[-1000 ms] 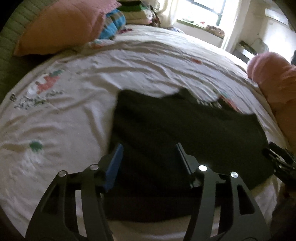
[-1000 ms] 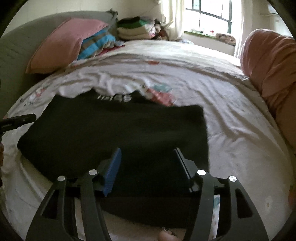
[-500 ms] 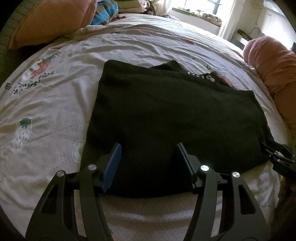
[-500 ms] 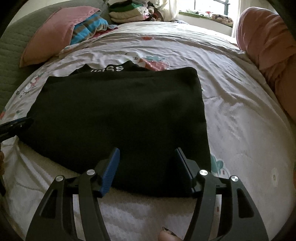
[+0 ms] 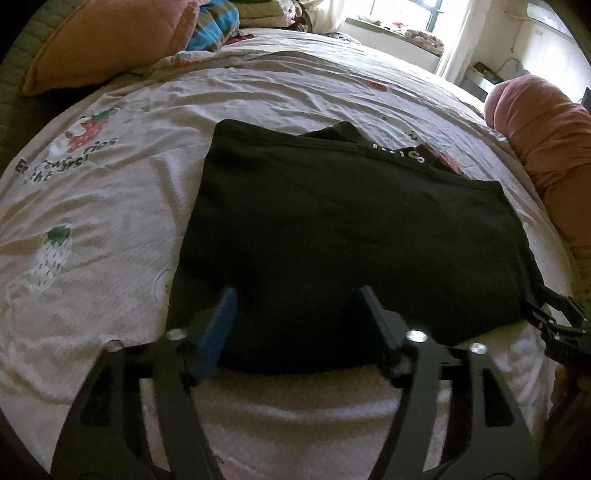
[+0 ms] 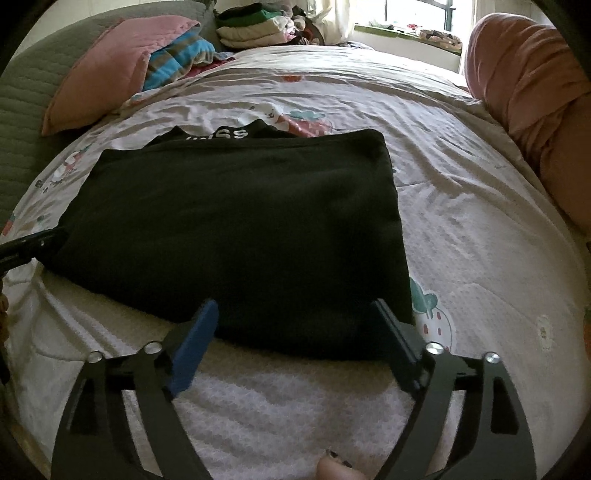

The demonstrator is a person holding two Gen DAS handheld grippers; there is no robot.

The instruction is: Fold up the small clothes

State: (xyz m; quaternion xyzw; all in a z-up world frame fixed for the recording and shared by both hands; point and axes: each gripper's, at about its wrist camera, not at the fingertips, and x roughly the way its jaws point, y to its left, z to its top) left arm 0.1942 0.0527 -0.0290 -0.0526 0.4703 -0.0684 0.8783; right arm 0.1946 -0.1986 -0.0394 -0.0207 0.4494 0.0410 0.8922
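Observation:
A black garment (image 5: 332, 236) lies folded flat in a rectangle on the strawberry-print bed sheet (image 5: 110, 221), its white-lettered neckband at the far edge. My left gripper (image 5: 295, 295) sits over the garment's near left edge with its jaws opening, the cloth lying slack between the fingers. In the right wrist view the same black garment (image 6: 240, 229) fills the middle. My right gripper (image 6: 293, 306) straddles its near right edge, jaws opening wide and pads off the cloth. Each gripper shows at the edge of the other's view: right gripper (image 5: 554, 317), left gripper (image 6: 29, 247).
A pink pillow (image 6: 107, 81) and a blue striped cloth (image 6: 177, 55) lie at the bed's head. A stack of folded clothes (image 6: 255, 26) sits behind them. A pink bundle of bedding (image 6: 524, 74) runs along the right side. A fingertip (image 6: 332, 469) shows at the bottom edge.
The black garment came down and now lies flat and still on the sheet. Both grippers' jaws have spread wider, the right one most, and let the near edge go.

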